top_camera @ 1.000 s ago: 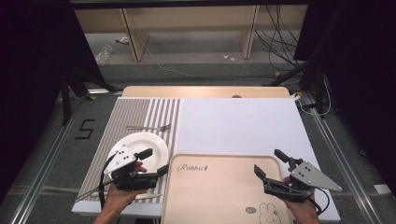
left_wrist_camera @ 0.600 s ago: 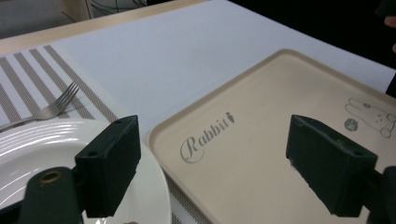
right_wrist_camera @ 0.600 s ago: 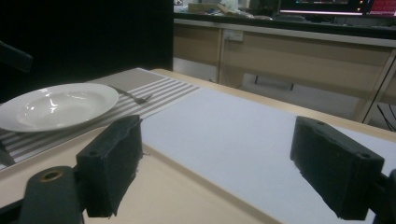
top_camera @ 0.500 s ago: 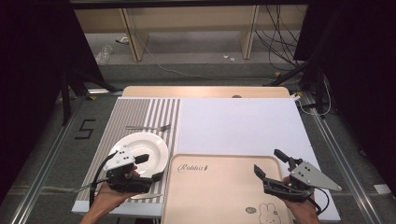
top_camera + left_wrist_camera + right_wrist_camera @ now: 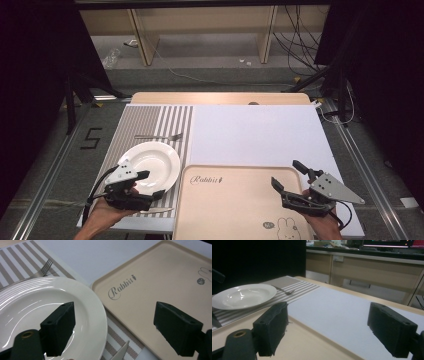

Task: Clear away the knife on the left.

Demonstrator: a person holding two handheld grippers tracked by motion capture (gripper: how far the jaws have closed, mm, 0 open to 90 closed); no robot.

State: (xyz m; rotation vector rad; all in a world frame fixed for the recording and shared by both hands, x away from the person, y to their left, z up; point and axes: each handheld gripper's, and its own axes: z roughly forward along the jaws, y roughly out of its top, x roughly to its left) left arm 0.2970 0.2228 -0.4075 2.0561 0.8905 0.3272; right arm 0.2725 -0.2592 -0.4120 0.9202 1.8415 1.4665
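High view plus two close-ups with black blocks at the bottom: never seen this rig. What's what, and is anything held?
No robot here: a person holds a hand-held two-jaw tool in each hand. The high view looks down on the table from the person's side; the left tool is at lower left, the right tool at lower right. Each close-up comes from a camera riding on one tool, and the black blocks are that tool's own jaws.

On the table: a striped placemat with a white plate, a fork beyond it and a knife tip near the plate's front edge; beside it a beige tray printed "Rabbit". A white sheet covers the rest.

Both tools stand open, jaws wide apart, holding nothing. The left one hovers at the plate's edge, the right over the tray.
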